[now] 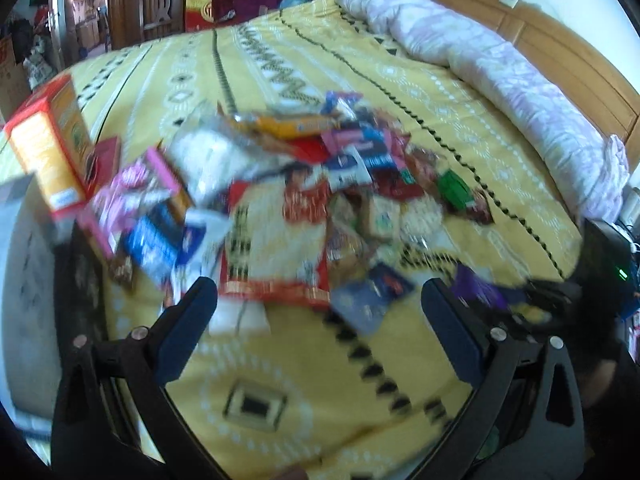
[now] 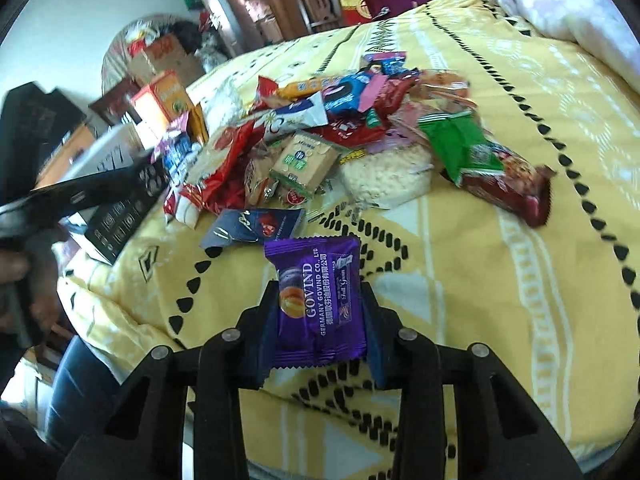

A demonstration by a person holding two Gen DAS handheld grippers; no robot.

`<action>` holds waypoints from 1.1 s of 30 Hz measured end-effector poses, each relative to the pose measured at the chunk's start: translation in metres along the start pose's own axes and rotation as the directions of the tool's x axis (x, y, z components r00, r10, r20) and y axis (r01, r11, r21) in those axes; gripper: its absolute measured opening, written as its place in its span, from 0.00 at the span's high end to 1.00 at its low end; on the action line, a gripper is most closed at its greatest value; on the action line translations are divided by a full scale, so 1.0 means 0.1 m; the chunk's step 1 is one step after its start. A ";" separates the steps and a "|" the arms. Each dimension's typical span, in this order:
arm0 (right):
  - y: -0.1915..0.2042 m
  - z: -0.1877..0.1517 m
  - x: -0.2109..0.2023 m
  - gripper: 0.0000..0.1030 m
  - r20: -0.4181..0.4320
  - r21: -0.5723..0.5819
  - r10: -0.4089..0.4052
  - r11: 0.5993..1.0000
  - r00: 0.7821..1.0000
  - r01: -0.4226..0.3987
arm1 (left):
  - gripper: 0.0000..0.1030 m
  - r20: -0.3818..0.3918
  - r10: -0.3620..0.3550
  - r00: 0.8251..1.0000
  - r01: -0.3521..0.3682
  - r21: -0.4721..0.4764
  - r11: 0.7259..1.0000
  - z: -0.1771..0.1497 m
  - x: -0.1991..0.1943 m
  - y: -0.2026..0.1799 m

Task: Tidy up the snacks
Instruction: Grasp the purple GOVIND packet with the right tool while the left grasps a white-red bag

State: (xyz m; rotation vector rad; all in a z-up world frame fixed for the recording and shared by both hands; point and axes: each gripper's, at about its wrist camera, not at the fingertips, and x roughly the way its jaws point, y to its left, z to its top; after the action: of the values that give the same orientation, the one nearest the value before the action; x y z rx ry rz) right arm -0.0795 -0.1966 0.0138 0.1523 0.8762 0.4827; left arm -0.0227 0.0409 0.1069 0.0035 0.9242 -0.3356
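A heap of snack packets (image 1: 320,184) lies on a yellow patterned bedspread (image 1: 320,360); it also shows in the right wrist view (image 2: 328,128). My left gripper (image 1: 320,300) is open and empty, held above the bedspread just short of the heap; this view is blurred. My right gripper (image 2: 320,304) is shut on a purple GOVIND snack packet (image 2: 318,296) and holds it above the bedspread, near a dark blue packet (image 2: 252,226). The purple packet and right gripper show at the right in the left wrist view (image 1: 476,286).
Orange and red boxes (image 1: 48,140) stand left of the heap. A black box (image 2: 120,208) and other cartons sit at the bed's left edge. A rolled lilac quilt (image 1: 500,60) lies along the wooden headboard. A green packet (image 2: 460,144) lies right of the heap.
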 end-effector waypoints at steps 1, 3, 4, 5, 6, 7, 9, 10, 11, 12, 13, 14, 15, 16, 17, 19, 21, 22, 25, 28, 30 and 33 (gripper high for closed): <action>-0.01 0.00 -0.02 0.60 0.006 0.009 0.003 1.000 1.000 -0.003 | 0.01 0.006 0.007 1.000 -0.007 0.002 1.000 0.04 0.06 0.01; -0.01 0.02 -0.04 0.60 0.017 0.011 0.001 1.000 1.000 -0.001 | 0.00 -0.003 0.013 1.000 -0.013 -0.001 1.000 0.10 0.19 0.04; -0.03 0.03 -0.06 0.60 0.019 0.015 0.004 1.000 1.000 -0.004 | 0.00 -0.015 0.015 1.000 -0.015 -0.003 1.000 0.12 0.27 0.06; -0.05 0.03 -0.07 0.60 0.019 0.022 0.008 1.000 1.000 -0.009 | 0.00 -0.033 0.030 0.999 -0.030 0.000 1.000 0.13 0.36 0.08; -0.06 0.04 -0.07 0.60 0.020 0.031 0.012 0.999 1.000 -0.013 | 0.00 -0.047 0.048 0.998 -0.048 0.002 0.999 0.12 0.43 0.10; -0.09 0.05 -0.07 0.60 0.019 0.041 0.018 0.999 1.000 -0.018 | 0.00 -0.061 0.065 0.996 -0.065 -0.001 0.998 0.12 0.51 0.13; -0.13 0.04 -0.04 0.60 0.015 0.065 0.028 0.997 0.999 -0.029 | 0.00 -0.066 0.077 0.995 -0.078 -0.009 0.997 0.10 0.59 0.17; -0.14 0.03 -0.04 0.60 0.015 0.070 0.030 0.997 0.999 -0.031 | 0.00 -0.063 0.079 0.995 -0.080 -0.010 0.997 0.10 0.61 0.17; -0.15 0.02 -0.03 0.60 0.015 0.073 0.032 0.997 0.999 -0.033 | 0.00 -0.062 0.085 0.994 -0.086 -0.009 0.996 0.10 0.64 0.17; -0.15 0.02 -0.03 0.60 0.014 0.074 0.032 0.997 0.999 -0.033 | 0.00 -0.066 0.087 0.994 -0.088 -0.010 0.996 0.10 0.66 0.17; -0.16 0.03 -0.02 0.60 0.013 0.075 0.033 0.997 0.999 -0.034 | 0.00 -0.067 0.086 0.994 -0.087 -0.012 0.996 0.11 0.69 0.18; -0.16 0.03 -0.01 0.60 0.011 0.075 0.034 0.997 0.999 -0.035 | 0.01 -0.069 0.080 0.994 -0.081 -0.015 0.997 0.11 0.70 0.18; -0.15 0.03 0.00 0.60 0.011 0.075 0.035 0.997 0.999 -0.036 | 0.05 -0.071 0.076 0.995 -0.077 -0.015 0.997 0.10 0.71 0.18; -0.14 0.04 0.01 0.60 0.011 0.074 0.035 0.997 0.999 -0.036 | 0.29 -0.070 0.068 0.995 -0.069 -0.014 0.998 0.09 0.69 0.17; -0.14 0.04 0.01 0.60 0.011 0.073 0.035 0.997 0.999 -0.035 | 0.28 -0.071 0.066 0.995 -0.067 -0.013 0.998 0.09 0.67 0.16; -0.12 0.04 -0.01 0.60 0.017 0.068 0.034 0.997 0.999 -0.035 | 0.28 -0.049 0.052 0.997 -0.053 -0.006 0.999 0.06 0.59 0.14; -0.09 0.06 -0.03 0.60 0.022 0.058 0.029 0.998 0.999 -0.030 | 0.28 -0.031 0.043 0.999 -0.043 0.022 0.999 0.01 0.49 0.06; -0.07 0.06 -0.04 0.60 0.024 0.055 0.029 0.998 0.999 -0.030 | 0.28 -0.021 0.041 0.999 -0.040 0.034 0.999 -0.01 0.43 0.02; -0.04 0.07 -0.06 0.60 0.028 0.052 0.034 0.998 0.999 -0.035 | 0.28 0.002 0.031 1.000 -0.031 0.052 0.998 -0.07 0.22 -0.09; 0.01 0.08 -0.11 0.60 0.039 0.047 0.047 0.998 0.998 -0.049 | 0.28 0.011 0.013 1.000 -0.013 0.044 0.999 -0.14 0.01 -0.15; 0.05 0.08 -0.13 0.60 0.043 0.038 0.051 0.998 0.998 -0.052 | 0.28 0.024 0.014 1.000 -0.015 0.040 0.999 -0.14 -0.09 -0.16; 0.11 0.12 -0.14 0.60 0.034 0.025 0.053 0.998 0.998 -0.054 | 0.28 0.056 0.015 0.998 -0.016 0.012 1.000 -0.09 -0.28 -0.10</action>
State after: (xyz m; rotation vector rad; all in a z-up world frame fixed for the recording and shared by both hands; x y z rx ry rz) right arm -0.0815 -0.1921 0.0346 0.2071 0.8480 0.5176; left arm -0.0480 0.0403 0.1247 0.0129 0.8659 -0.3259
